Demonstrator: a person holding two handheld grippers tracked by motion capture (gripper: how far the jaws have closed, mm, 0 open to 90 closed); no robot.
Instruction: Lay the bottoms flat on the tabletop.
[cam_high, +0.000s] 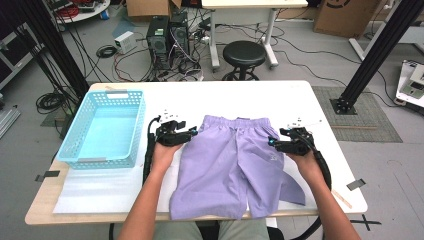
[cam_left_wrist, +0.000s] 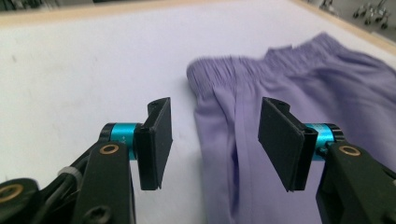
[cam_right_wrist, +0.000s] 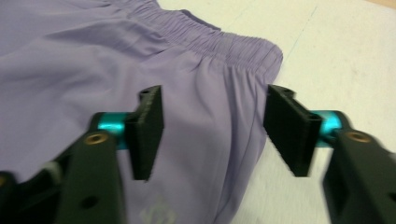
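Lilac shorts (cam_high: 235, 165) are spread flat on the white worktop (cam_high: 300, 100), legs toward the near edge and elastic waistband farther off. The left gripper (cam_high: 192, 133) is held at the waistband's left side, fingers (cam_left_wrist: 156, 140) apart over the cloth's edge, nothing clamped. The right gripper (cam_high: 271, 142) is held at the right side, fingers (cam_right_wrist: 147, 133) likewise parted above the fabric. A light-blue basket (cam_high: 80, 150) is seen at the left.

Shorts (cam_high: 235, 165) lie flat mid-bench (cam_high: 300, 100), waistband at the far side, legs toward the person. Basket (cam_high: 105, 127) sits left of them. Left gripper (cam_high: 192, 132) and right gripper (cam_high: 271, 141) flank the waistband.
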